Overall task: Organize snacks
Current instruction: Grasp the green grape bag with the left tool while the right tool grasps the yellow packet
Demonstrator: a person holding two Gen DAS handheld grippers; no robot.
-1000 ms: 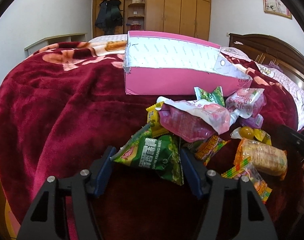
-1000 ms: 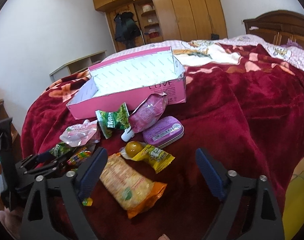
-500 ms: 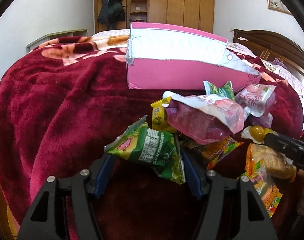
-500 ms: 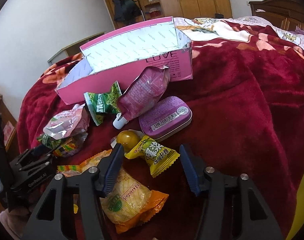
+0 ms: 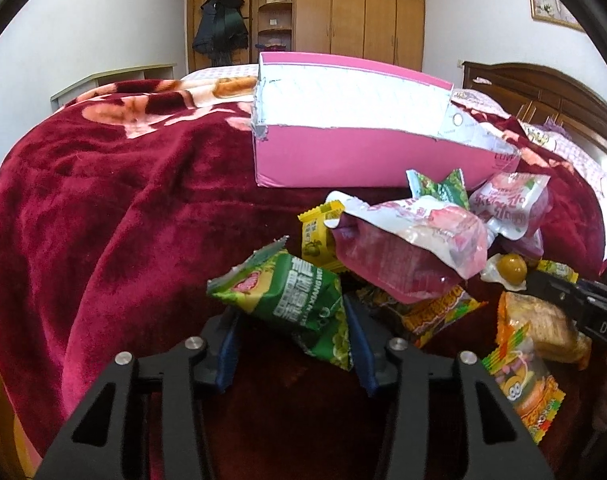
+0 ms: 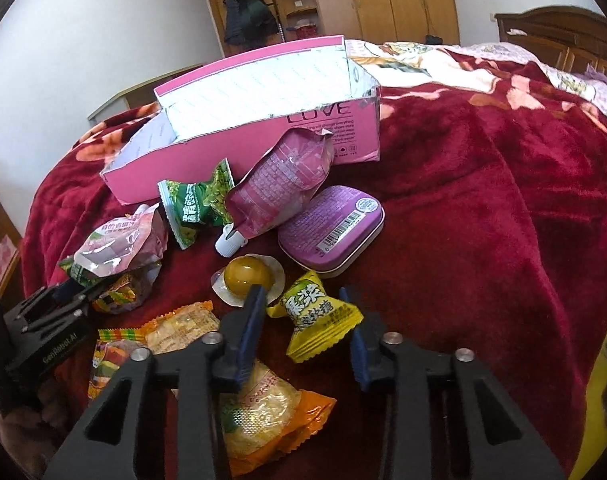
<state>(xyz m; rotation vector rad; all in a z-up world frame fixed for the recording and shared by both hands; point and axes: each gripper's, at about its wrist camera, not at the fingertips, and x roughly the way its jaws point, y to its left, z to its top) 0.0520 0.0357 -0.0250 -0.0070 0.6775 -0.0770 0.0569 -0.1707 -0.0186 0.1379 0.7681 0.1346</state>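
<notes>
A green snack packet sits pinched between the blue pads of my left gripper, whose jaws are closing; the packet bulges upward. In the right wrist view a yellow candy packet is squeezed between the pads of my right gripper, also closing. An open pink box stands on the blanket beyond the snack pile. Each view catches the other gripper at its edge: the right gripper, the left gripper.
Loose snacks lie around: a pink pouch, a purple tin, a jelly cup, an orange cracker packet, a gummy packet. The red blanket covers the bed; a wooden headboard is at right.
Both grippers' jaws have narrowed. The right gripper came forward and down around the yellow candy packet and closed on it. The green packet is now bunched between the left pads.
</notes>
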